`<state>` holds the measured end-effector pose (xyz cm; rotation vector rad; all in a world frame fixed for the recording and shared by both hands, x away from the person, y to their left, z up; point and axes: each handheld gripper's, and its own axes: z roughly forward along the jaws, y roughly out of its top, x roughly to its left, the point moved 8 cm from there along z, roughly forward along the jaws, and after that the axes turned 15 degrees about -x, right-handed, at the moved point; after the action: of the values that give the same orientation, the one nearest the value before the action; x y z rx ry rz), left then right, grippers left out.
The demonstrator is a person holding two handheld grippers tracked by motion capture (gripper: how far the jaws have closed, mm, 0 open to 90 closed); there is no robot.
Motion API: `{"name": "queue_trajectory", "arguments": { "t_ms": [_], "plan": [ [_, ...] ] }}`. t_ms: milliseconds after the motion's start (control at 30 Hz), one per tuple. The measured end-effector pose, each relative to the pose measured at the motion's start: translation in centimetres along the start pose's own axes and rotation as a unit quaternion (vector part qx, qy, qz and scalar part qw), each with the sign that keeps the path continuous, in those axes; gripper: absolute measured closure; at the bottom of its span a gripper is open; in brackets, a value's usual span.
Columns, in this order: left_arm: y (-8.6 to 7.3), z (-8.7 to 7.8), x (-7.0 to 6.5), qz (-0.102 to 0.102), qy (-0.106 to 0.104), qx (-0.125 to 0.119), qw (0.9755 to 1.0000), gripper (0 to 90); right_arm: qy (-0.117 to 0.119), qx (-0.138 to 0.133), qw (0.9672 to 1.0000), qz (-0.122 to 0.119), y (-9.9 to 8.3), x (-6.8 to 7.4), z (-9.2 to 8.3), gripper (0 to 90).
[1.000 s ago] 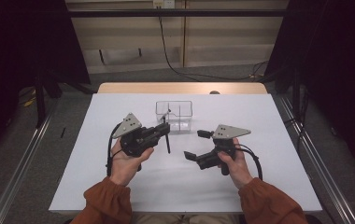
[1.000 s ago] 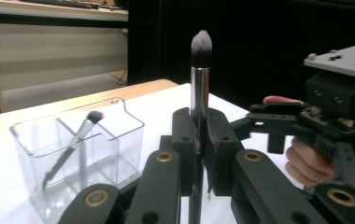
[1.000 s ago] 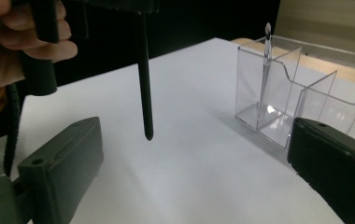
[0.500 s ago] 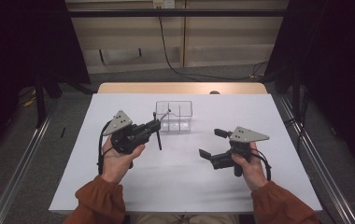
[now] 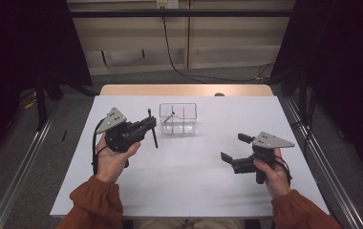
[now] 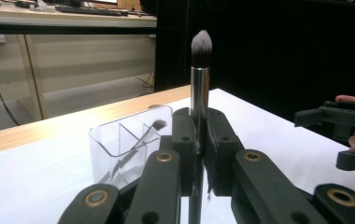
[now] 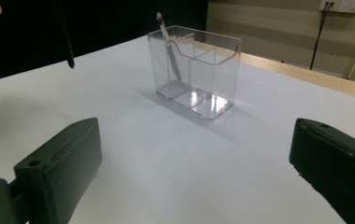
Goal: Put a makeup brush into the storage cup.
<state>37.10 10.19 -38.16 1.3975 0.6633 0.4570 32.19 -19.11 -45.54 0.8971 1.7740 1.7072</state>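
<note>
The left tongs [image 5: 147, 125] are clamped on a makeup brush [image 6: 200, 84], gripping its silver and black handle about midway. In the left gripper view the brush stands upright between the jaws, its grey-white bristle tip above them and the dark lower handle running down below. In the high view the handle's end [image 5: 154, 140] hangs beneath the left tongs, clear of the white bench [image 5: 194, 186].

Just beyond the left tongs, toward the right ones, a clear divided organizer box [image 5: 177, 118] stands on the bench, with a smaller brush [image 7: 168, 44] leaning in one compartment.

The right tongs [image 5: 233, 149] stand wide apart with nothing between them, well away from the held brush. In the right gripper view the organizer sits ahead of them, between the two jaws.
</note>
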Motion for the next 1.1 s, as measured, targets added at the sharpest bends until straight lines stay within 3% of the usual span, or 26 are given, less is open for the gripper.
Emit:
{"name": "queue_trajectory", "arguments": {
  "t_ms": [233, 667, 933, 1000, 1100],
  "plan": [
    [0.2, 0.0, 0.9, 0.000, 0.008, -0.002, 1.0000, 84.1, -0.048, -0.007, 0.9988, 0.008, -0.4, -1.9, -2.2, 1.5],
    [1.8, 0.4, 2.3, -0.003, 0.016, -0.017, 0.9997, 84.0, -0.081, -0.017, 0.9964, 0.018, -1.2, -2.9, -4.6, 1.6],
    [2.3, 0.8, 2.9, 0.005, 0.021, -0.012, 0.9997, 84.1, -0.102, -0.042, 0.9937, 0.020, -1.0, -3.4, -5.7, 1.1],
    [2.3, 0.9, 3.1, 0.003, 0.023, -0.012, 0.9997, 84.1, -0.102, -0.045, 0.9937, 0.007, -1.0, -3.5, -5.9, 1.2],
    [2.4, 1.2, 3.4, 0.005, 0.024, -0.009, 0.9997, 84.0, -0.107, -0.047, 0.9931, 0.009, -1.1, -3.8, -6.3, 1.5]
  ]
}}
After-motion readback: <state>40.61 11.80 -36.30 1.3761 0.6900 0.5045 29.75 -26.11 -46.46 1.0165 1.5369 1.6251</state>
